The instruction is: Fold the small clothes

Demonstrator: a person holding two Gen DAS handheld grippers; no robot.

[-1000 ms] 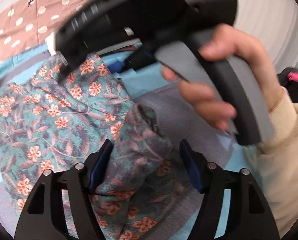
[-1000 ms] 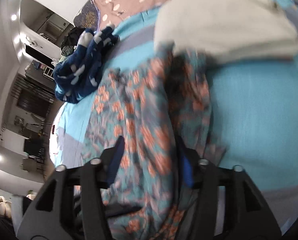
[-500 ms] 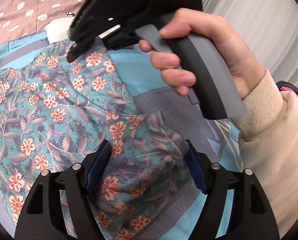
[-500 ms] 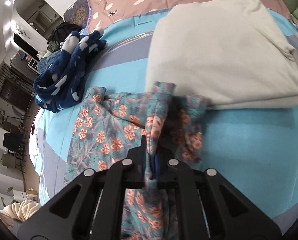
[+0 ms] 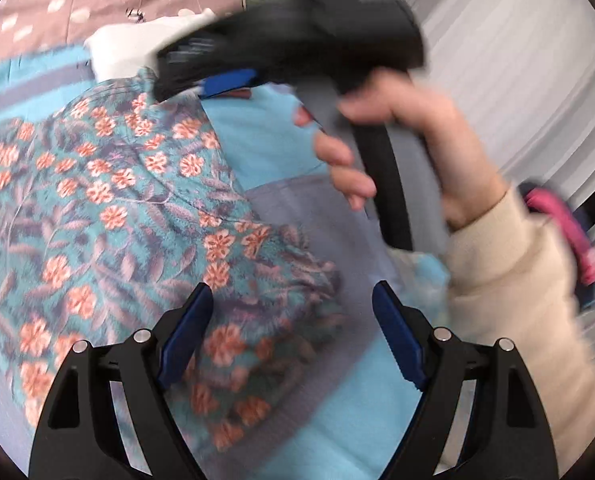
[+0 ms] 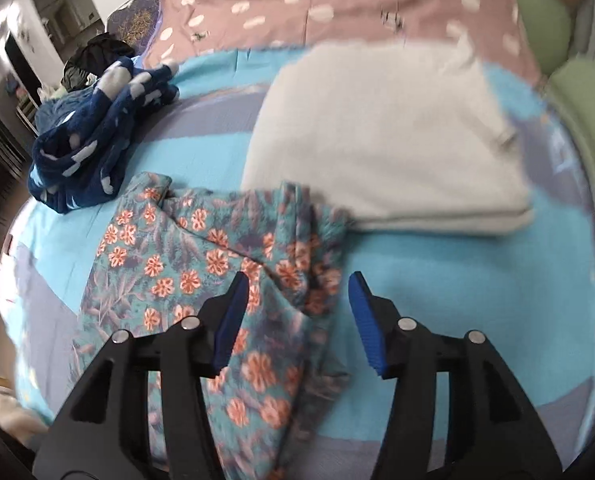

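A teal garment with orange flowers (image 5: 109,216) (image 6: 185,272) lies spread on the blue and grey bedsheet (image 6: 457,280). My left gripper (image 5: 291,328) hovers over its bunched right corner, jaws opening, with cloth below them but no pad pressing it. My right gripper (image 6: 297,308) hangs above the garment's folded right edge. Its jaws are opening and the pads are off the fabric. In the left wrist view, the right gripper (image 5: 225,80) appears blurred at the top, held by a hand (image 5: 401,152) in a cream sleeve.
A folded white cloth (image 6: 389,140) lies just beyond the floral garment. A crumpled navy garment with pale spots (image 6: 93,136) sits at the far left. A pink dotted cover (image 6: 337,0) and green cushions (image 6: 577,80) line the far edge.
The right gripper clamped a fold of the floral garment half a second ago, then let go and lifted. The left gripper widened and shifted along the garment's corner.
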